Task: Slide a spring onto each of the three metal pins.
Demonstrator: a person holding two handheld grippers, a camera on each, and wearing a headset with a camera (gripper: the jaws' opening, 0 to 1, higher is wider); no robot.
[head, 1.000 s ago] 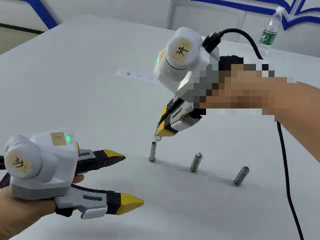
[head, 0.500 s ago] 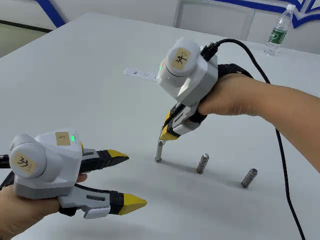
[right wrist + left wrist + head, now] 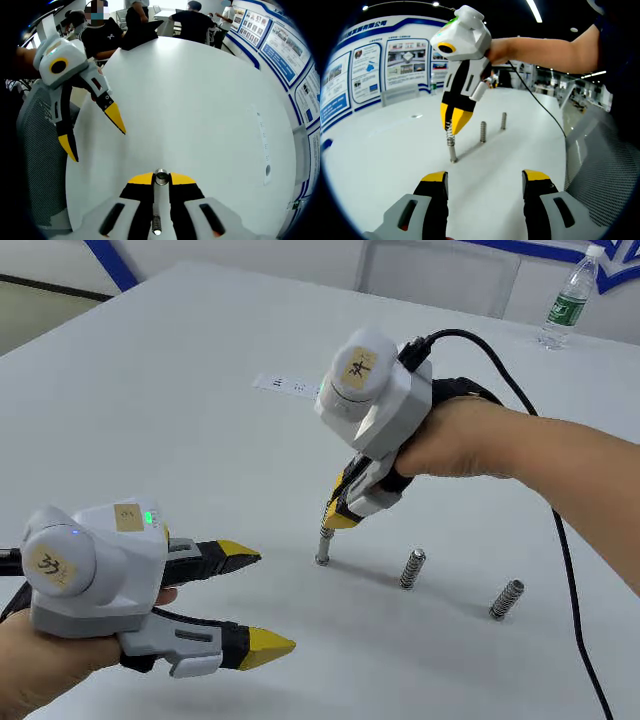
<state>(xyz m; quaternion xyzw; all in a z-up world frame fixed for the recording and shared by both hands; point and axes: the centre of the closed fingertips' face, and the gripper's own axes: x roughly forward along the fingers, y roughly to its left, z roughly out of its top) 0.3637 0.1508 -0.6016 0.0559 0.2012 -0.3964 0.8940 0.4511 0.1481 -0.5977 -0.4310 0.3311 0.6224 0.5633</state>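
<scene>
Three short metal pins stand in a row on the white table (image 3: 150, 440). My right gripper (image 3: 338, 517) points down over the leftmost pin (image 3: 322, 548), shut on a spring (image 3: 449, 131) whose lower coils are threaded over the pin's top. Looking down along its jaws in the right gripper view, the spring's top ring (image 3: 160, 176) sits between the yellow tips of the right gripper (image 3: 160, 181). The middle pin (image 3: 412, 567) and the right pin (image 3: 506, 599) each wear a spring. At the near left my left gripper (image 3: 258, 600) hovers open and holds nothing.
A water bottle (image 3: 570, 298) stands at the table's far right edge. A white paper strip (image 3: 285, 385) lies behind the pins. A black cable (image 3: 572, 550) trails from the right gripper. A mesh chair (image 3: 600, 150) and several people (image 3: 195, 20) are beyond the table.
My right gripper has come down with the spring, from just above the leftmost pin to over its top. The left gripper has stayed open in place.
</scene>
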